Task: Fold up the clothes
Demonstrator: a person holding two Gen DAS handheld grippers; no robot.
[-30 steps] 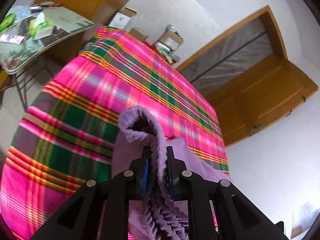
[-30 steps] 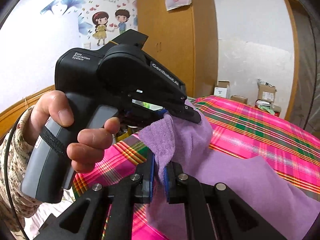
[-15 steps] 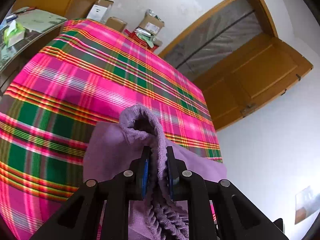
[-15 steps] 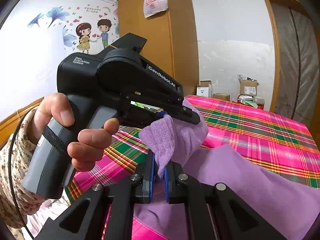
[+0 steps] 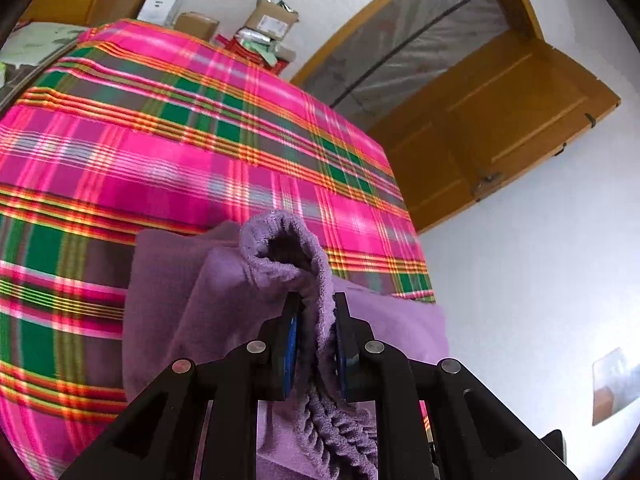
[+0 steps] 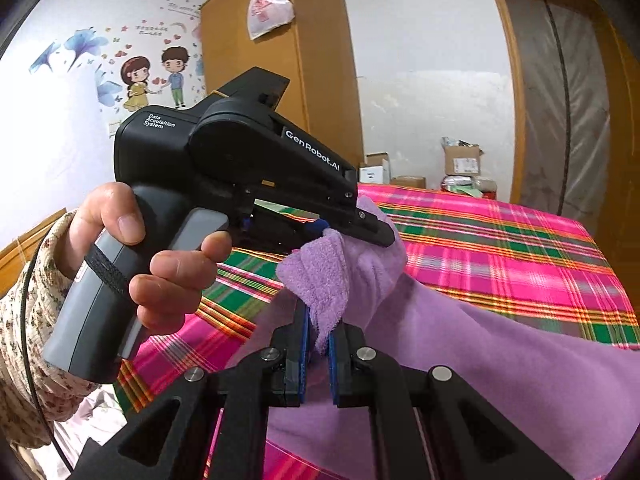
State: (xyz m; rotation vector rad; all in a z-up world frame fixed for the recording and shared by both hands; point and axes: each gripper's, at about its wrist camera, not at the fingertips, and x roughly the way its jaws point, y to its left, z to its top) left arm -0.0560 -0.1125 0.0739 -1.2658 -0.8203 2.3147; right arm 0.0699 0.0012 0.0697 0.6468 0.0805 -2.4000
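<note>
Counted: one purple garment (image 5: 224, 300), two grippers (left (image 5: 316, 308), right (image 6: 318, 324)), one plaid-covered bed (image 5: 160, 160), one wardrobe (image 6: 280, 60), one hanging plastic bag (image 6: 268, 4), several cardboard boxes (image 5: 268, 20), exact number unclear.

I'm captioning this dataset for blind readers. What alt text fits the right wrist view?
The right gripper pinches an edge of a purple fleece garment above a pink and green plaid bedspread. Beside it, a hand in a floral sleeve holds the left gripper, also clamped on the garment.

Bare plaid bed (image 5: 168, 168) ahead; boxes (image 5: 272, 24) crowd its far edge.
</note>
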